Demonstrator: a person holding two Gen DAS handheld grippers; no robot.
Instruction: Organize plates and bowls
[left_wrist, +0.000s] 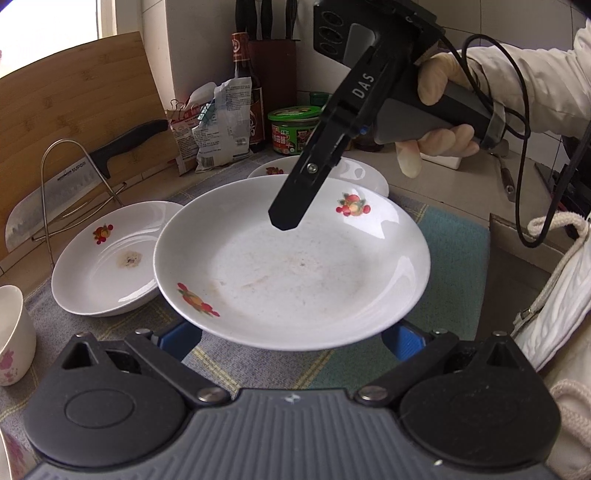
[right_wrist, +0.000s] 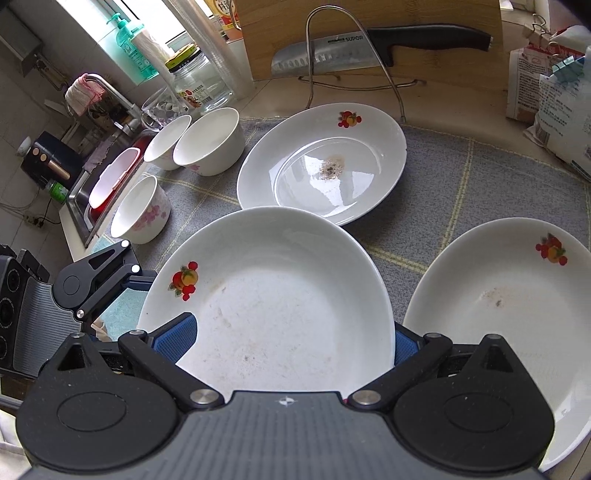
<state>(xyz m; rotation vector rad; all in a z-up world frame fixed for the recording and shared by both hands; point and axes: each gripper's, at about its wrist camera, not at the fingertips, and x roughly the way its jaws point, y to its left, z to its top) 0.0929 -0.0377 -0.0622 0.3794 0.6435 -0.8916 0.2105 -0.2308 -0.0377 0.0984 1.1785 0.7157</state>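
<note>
Grey checked mat (right_wrist: 461, 177) covers the counter; cutting board (right_wrist: 369, 40) and cleaver (right_wrist: 332, 55) stand behind. Three white fruit-print plates: the middle plate (left_wrist: 291, 258) sits raised above the mat, apparently carried between both tools for stacking. Left gripper (left_wrist: 291, 336) spread wide, blue pads (left_wrist: 181, 338) under the near rim. Right gripper (right_wrist: 291, 339) likewise wide, pads flanking the rim; a firm pinch cannot be told. Stained plate (right_wrist: 325, 162) and right-hand plate (right_wrist: 498, 314) lie near, likely stacking targets. Three bowls (right_wrist: 210, 140) crowd the sink side.

3 bowls (right_wrist: 192, 147) left of plates (right_wrist: 321, 162); knife (right_wrist: 369, 48) behind.
</note>
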